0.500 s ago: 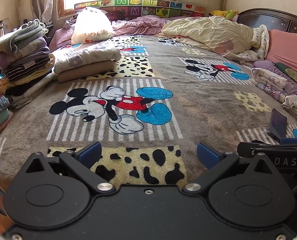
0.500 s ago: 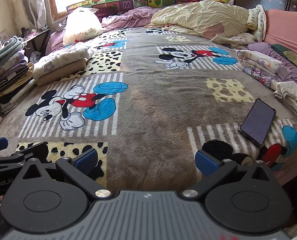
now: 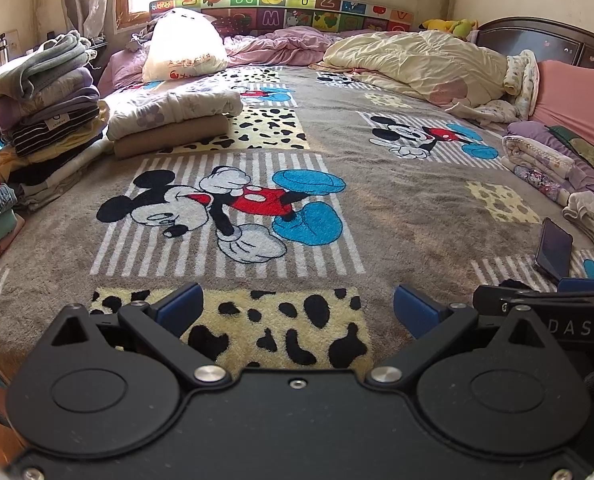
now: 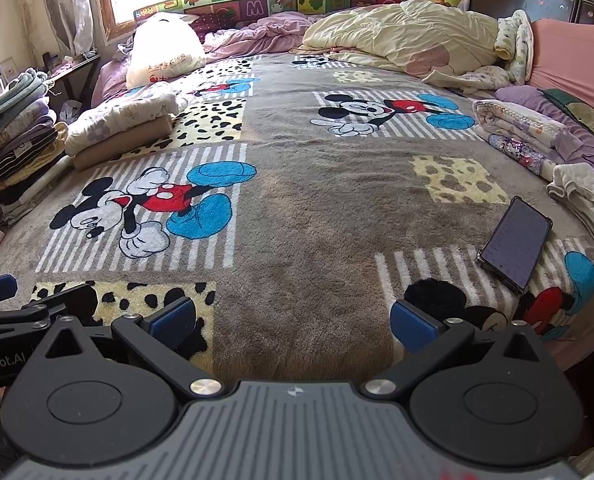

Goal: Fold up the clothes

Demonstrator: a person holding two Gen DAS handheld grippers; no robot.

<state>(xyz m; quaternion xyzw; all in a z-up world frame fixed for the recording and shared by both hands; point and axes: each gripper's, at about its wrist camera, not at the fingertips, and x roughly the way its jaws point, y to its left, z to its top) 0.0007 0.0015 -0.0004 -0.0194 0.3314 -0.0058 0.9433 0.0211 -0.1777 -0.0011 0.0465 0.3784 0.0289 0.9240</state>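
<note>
A: What is nearest the cameras?
B: Both tools hang low over the near edge of the bed. The left gripper (image 3: 297, 306) has its blue pads spread wide with nothing between them, above a yellow patch with black spots. The right gripper (image 4: 293, 318) is just as wide and empty, above bare grey pile.

A: Do they see each other?
B: Yes. The right one shows at the right edge of the left wrist view, and the left one pokes in at the left edge of the right wrist view.

A: What lies just beyond them?
B: The grey cartoon-mouse blanket (image 4: 317, 200) covers the bed. A dark phone (image 4: 515, 246) lies flat on it, to the right and near the edge.

A: And the clothes?
B: Further back on the left, a small folded pile (image 3: 169, 120) sits on the blanket, a pale flowered piece on top of a tan one. A taller stack of folded clothes (image 3: 45, 96) stands at the left edge. On the right, folded pale items (image 4: 517, 124) line the side.

A: Farthest off?
B: A crumpled cream quilt (image 3: 417, 64), a white bag (image 3: 183, 50), and an alphabet mat (image 3: 277, 10) under the window.
</note>
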